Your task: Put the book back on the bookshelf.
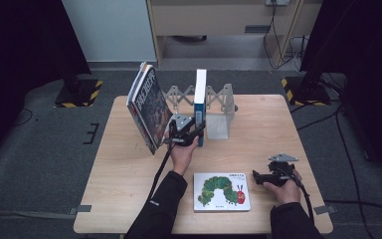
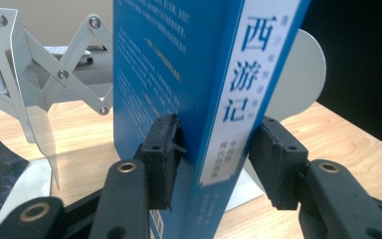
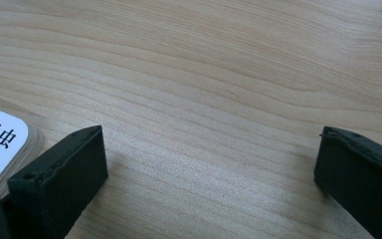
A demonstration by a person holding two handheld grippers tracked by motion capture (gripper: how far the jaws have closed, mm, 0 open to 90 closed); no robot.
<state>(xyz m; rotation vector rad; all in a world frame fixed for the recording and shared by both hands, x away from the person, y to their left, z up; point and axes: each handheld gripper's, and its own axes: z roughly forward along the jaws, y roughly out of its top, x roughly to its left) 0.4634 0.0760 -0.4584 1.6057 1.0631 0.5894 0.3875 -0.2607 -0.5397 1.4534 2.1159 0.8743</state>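
between jaws, blue book [image 2: 199, 89] spine

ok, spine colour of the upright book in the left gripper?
White spine, blue covers; left gripper view.

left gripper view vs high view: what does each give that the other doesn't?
Left gripper view alone: the white spine label with its characters, and the pads pressing both faces of the blue book. High view alone: the leaning dark-covered book, the caterpillar picture book lying flat, and the right gripper, open, beside it. Both: the blue book upright, the left gripper on it, the folding metal rack, the wooden table.
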